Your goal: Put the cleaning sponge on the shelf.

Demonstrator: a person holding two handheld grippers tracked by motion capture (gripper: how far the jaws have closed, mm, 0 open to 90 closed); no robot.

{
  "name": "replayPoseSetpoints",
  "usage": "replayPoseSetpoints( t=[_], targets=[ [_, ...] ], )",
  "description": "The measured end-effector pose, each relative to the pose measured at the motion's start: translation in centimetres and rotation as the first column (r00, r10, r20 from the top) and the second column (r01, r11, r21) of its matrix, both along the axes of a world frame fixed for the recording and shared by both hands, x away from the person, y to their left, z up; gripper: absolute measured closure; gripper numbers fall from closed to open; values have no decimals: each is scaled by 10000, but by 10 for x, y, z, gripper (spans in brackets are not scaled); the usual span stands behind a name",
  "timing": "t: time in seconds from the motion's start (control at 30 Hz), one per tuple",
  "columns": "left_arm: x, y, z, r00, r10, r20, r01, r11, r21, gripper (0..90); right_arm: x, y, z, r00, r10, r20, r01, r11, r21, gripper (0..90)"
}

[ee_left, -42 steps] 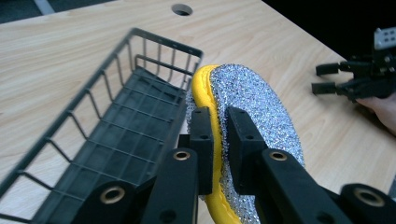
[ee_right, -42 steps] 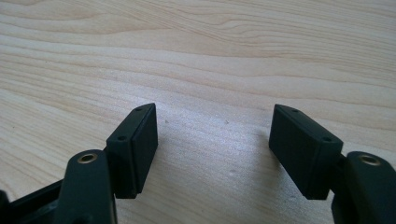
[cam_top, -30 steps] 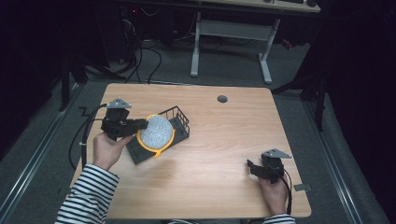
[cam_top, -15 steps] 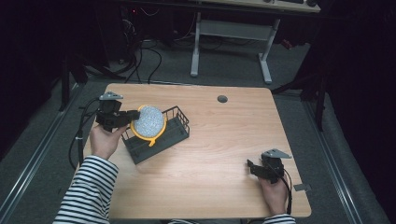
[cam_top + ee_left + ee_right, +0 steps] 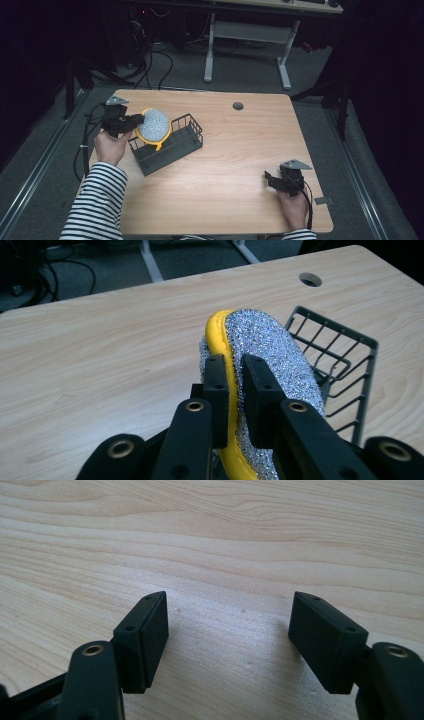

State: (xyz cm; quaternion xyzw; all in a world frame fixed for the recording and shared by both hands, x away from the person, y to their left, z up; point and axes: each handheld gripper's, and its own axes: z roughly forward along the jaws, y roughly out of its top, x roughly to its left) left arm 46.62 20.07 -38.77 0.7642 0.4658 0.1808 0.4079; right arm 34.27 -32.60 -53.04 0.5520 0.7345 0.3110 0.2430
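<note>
A round scrubbing sponge [image 5: 153, 125] with a silver glittery face and a yellow back stands on edge at the left end of a black wire basket [image 5: 170, 143]. My left gripper [image 5: 134, 120] is shut on its left rim. In the left gripper view the jaws pinch the sponge [image 5: 272, 340] between yellow back and silver face, with the basket [image 5: 345, 365] to the right. My right gripper [image 5: 270, 178] rests on the table near the front right, held by a hand. Its jaws [image 5: 230, 640] stand open over bare wood.
The wooden table [image 5: 240, 150] has a round cable hole [image 5: 238, 106] near its back edge. A cable trails off the left side from the left gripper. Beyond the table stand a white desk frame [image 5: 250, 40] and floor cables.
The left hand has carried the sponge leftward, from over the basket's middle to its left end. The right gripper has stayed in place.
</note>
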Motion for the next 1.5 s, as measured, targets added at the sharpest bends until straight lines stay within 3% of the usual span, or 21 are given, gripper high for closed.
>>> replayPoseSetpoints(
  t=[0.1, 0.43, 0.77, 1.17, 1.37, 1.47, 1.5],
  targets=[
    [1, 0, -3, 10000, 5, -97, -5, 10000, 50, 819, 0, 0, 0, 10000, 2, 1, -2, 10000, 1, 324],
    [-8, -9, -6, 9994, -234, 251, 217, 9976, 658, 814, 0, 0, 0, 10000, -3, 5, 3, 10000, -1, 324],
    [-16, -18, -11, 9976, -597, 365, 566, 9951, 807, 805, 0, 0, 0, 10000, 1, 6, -1, 10000, 5, 324],
    [-23, -22, -20, 9968, -787, 154, 767, 9917, 1028, 782, 0, 0, 0, 10000, 13, 9, -13, 10000, 4, 323],
    [-26, -22, -25, 9969, -786, 94, 776, 9934, 847, 765, 0, 0, 0, 10000, 7, 3, -7, 10000, -1, 323],
    [-26, -19, -24, 9973, -734, 43, 730, 9956, 583, 717, 0, 0, 0, 10000, 6, 3, -6, 10000, 0, 323],
    [-26, -18, -23, 9970, -774, 12, 773, 9966, 289, 673, 0, 0, 0, 10000, 6, 3, -6, 10000, -1, 323]
  ],
)
